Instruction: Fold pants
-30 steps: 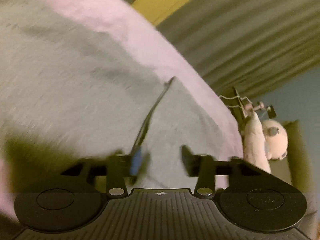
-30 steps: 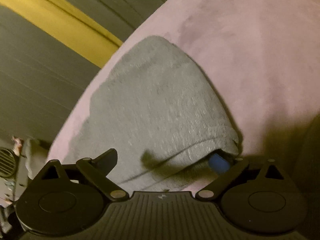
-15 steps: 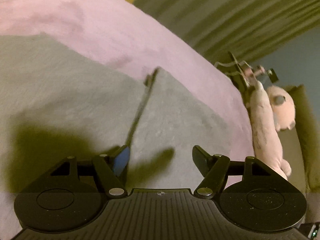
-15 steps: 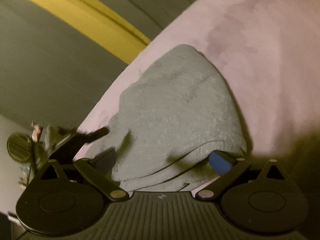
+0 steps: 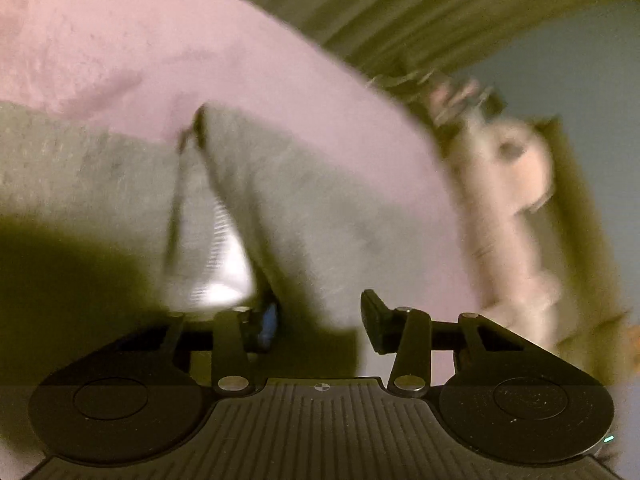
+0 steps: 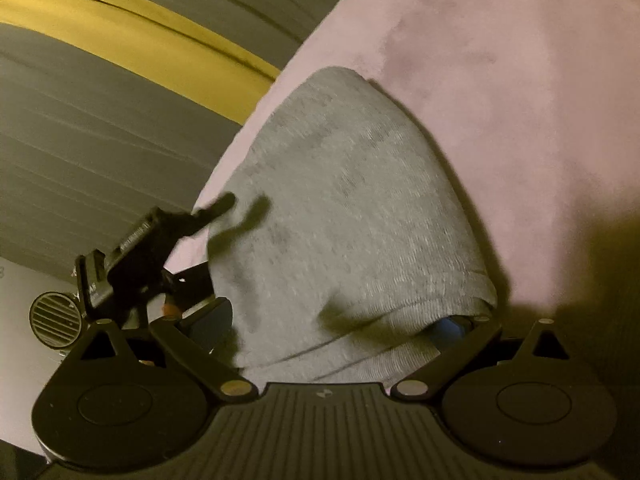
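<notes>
Pink plush bedcover (image 6: 500, 80) fills the view, soft and napped, with a grey pleated curtain (image 6: 100, 140) and a yellow band (image 6: 132, 44) behind it. A pale stuffed toy (image 5: 516, 184) sits blurred off the bed's edge. The grey pants (image 6: 340, 208) lie folded on the cover. The right gripper (image 6: 332, 324) is spread wide across the hem, one blue pad tucked under the cloth. The left gripper (image 5: 320, 316) is at the folded edge, its jaws closing, with cloth between them and a gap visible between the fingers.
</notes>
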A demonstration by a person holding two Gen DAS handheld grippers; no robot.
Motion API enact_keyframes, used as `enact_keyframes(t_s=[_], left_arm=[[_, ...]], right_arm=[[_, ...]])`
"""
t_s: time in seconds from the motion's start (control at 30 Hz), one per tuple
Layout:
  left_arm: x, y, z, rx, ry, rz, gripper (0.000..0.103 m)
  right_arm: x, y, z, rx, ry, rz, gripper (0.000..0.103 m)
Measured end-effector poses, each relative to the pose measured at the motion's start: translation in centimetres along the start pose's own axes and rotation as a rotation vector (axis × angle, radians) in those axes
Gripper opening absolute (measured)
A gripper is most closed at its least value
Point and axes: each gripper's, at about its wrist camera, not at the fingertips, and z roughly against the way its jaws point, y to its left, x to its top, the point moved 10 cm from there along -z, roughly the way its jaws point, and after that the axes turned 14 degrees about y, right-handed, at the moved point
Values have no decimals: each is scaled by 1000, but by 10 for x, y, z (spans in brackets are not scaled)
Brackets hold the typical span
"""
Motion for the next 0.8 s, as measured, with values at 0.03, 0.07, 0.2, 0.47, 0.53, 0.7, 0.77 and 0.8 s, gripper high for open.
enact_keyframes(t_s=[0.03,0.07,0.2,0.47,0.53,0.7,0.77,0.8], left_arm=[[0,4,-3,28,3,-12,33],[1,6,-4,-4,1,24,33],[7,3,-6,-81,-17,136,11],[-18,11,18,-23,-87,232,8],[-24,12,25,-17,-109,247,8],[-35,26,63,48,-200,284,8],[-39,29,76,66,-243,280,8],[-41,31,76,63,-244,295,9]], right_arm=[[1,-1,-2,3,3,0,99],[-1,-3,-2,1,6,-9,99],[-2,-8,-2,-1,-5,-27,99],[4,-24,6,26,-103,-143,72],[5,-28,10,68,-109,-189,72],[-3,-9,11,29,-111,-89,74],[-5,-2,13,22,-116,-52,74],[-5,0,12,14,-119,-42,74]])
